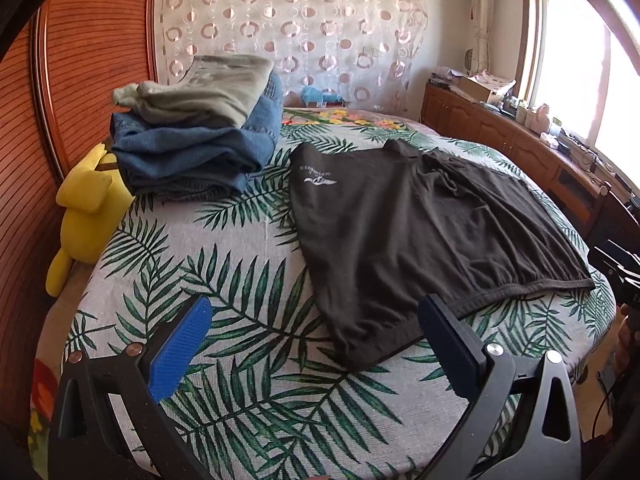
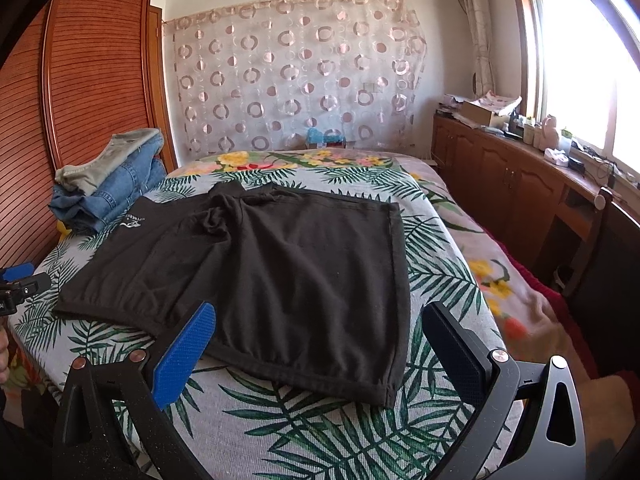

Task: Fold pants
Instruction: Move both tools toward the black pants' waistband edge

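Black pants [image 1: 412, 232] [image 2: 280, 264] with a small white logo lie spread flat on the leaf-print bed cover [image 1: 248, 276] [image 2: 332, 424]. My left gripper [image 1: 316, 320] hovers open over the near hem, its blue pads wide apart and empty. My right gripper [image 2: 320, 328] is open too, above the near right part of the pants, holding nothing. Each gripper shows at the edge of the other's view: the left gripper [image 2: 20, 280] at far left, the right gripper [image 1: 620, 276] at far right.
A pile of folded clothes [image 1: 200, 128] [image 2: 108, 180], grey on blue denim, sits at the bed's far left by a wooden wardrobe [image 1: 80, 60]. A yellow plush toy [image 1: 88, 208] leans beside the pile. A wooden sideboard [image 2: 520, 188] runs under the window on the right.
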`<state>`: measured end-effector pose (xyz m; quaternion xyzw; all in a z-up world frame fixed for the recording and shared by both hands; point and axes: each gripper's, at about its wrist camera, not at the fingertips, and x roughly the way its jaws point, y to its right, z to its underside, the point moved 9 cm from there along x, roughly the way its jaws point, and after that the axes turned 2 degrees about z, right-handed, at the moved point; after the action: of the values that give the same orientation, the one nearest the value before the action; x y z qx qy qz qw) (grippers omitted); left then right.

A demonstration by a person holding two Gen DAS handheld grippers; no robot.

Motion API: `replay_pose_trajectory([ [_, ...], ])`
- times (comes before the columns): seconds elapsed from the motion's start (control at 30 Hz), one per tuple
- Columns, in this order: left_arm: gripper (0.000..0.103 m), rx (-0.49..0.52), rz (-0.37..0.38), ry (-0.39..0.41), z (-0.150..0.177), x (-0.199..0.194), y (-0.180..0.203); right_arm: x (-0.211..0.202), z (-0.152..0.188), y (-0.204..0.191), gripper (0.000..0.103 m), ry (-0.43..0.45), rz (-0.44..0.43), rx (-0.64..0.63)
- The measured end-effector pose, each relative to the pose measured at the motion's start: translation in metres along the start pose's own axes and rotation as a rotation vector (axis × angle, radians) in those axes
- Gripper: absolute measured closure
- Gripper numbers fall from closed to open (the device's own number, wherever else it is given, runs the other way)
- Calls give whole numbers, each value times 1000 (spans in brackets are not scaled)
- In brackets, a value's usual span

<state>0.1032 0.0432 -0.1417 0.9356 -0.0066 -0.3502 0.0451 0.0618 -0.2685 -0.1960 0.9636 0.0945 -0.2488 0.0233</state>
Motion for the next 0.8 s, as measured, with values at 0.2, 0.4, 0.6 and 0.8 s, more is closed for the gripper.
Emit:
replay_pose_trajectory([
  [0.2,0,-6,14,-27,12,7,-9,6,4,-4,0,-66,-12,-13],
  [0.4,3,-9,52,-29,15,6,-8,5,3,-2,0,-109,-20,-27],
  [0.6,29,7,113,-36,16,4,4,1,3,2,0,-122,-14,-48],
  [0.8,56,-3,159,-46,17,6,11,-12,2,7,0,-130,-31,-77],
])
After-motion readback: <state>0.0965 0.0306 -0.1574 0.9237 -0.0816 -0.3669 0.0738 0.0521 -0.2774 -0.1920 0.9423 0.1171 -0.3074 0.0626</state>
